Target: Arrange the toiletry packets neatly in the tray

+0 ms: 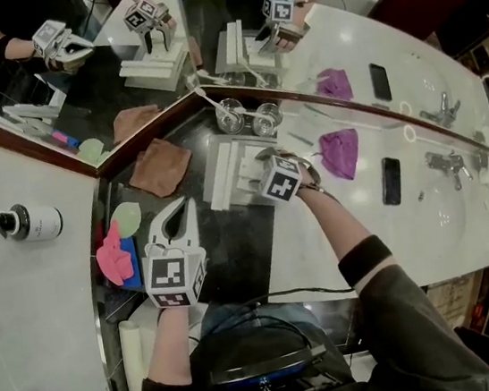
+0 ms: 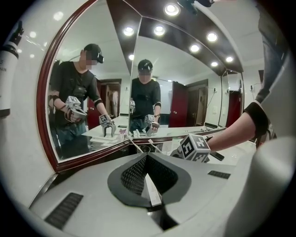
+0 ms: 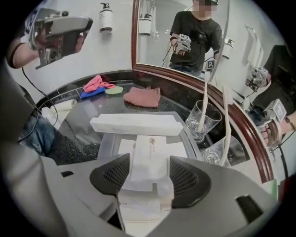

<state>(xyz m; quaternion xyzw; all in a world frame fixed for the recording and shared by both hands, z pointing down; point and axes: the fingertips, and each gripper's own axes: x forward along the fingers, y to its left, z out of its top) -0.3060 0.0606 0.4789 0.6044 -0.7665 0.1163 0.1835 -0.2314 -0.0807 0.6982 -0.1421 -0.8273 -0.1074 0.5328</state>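
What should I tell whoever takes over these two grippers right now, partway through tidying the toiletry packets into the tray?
Left gripper: shut on what looks like a thin white packet, edge-on, held away from the tray.
Right gripper: open, pointing down over the clear plastic tray. A flat white printed packet lies between its jaws, pads not clearly pressing.
Things: a long white box lies across the tray's far end. Other flat white packets lie under the printed one.
Done: several packets are in the tray.
Left: probably square up the top packet, then add the left gripper's one.
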